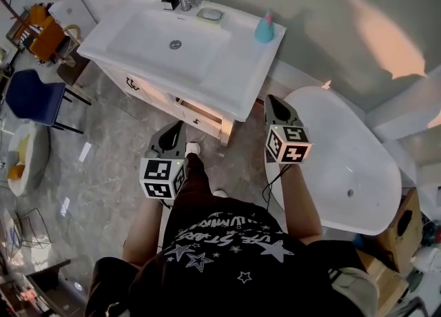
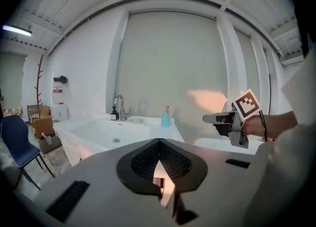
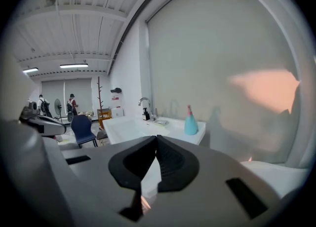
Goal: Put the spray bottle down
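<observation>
Grey wall and marbled floor are seen around a white vanity counter at twelve o'clock in the head view. The spray bottle is stood upright on its back corner at one o'clock, well apart from both tools. The left gripper and right gripper are held with jaws closed together, nothing between them. A white bathtub is seen at four o'clock and a blue chair at nine.
</observation>
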The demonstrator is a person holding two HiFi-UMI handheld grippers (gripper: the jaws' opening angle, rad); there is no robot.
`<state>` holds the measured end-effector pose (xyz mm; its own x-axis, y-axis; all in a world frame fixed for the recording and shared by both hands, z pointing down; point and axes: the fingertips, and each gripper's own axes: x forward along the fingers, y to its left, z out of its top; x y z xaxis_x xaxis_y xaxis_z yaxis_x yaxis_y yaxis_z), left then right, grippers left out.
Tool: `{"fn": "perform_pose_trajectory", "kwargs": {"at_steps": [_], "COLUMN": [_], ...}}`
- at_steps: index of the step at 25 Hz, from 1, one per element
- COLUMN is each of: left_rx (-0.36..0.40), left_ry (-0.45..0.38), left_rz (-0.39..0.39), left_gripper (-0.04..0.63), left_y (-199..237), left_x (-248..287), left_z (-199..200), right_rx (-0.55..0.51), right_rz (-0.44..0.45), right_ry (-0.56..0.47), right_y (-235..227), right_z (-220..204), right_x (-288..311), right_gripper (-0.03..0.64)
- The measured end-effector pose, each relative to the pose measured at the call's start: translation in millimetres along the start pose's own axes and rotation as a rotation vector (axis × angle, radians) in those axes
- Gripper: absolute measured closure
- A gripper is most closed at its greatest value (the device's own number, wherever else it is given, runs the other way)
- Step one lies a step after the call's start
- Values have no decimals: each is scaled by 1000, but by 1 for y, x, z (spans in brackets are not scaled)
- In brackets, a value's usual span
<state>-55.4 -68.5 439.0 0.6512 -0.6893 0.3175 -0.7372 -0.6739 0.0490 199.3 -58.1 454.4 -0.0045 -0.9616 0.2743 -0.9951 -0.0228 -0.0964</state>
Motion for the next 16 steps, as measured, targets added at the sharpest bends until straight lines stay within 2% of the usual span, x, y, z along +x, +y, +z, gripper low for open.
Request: {"fn": "perform_pose_trajectory", "kwargs": {"at_steps": [8, 16], "left_rx": [-47, -59], "left_ry": [37, 62], "left_rz": [90, 139], "left_gripper": [580, 580], "left_y": [-7, 3], "left_x": [-64, -95], "left_z": [-35, -48], "right_rx": [-20, -30], "right_rz": [133, 187], "right_ry": [30, 55], "right_y": [49, 84], "right_z": [-18, -28], "right_x": [-15, -11], "right_gripper": [606, 606]}}
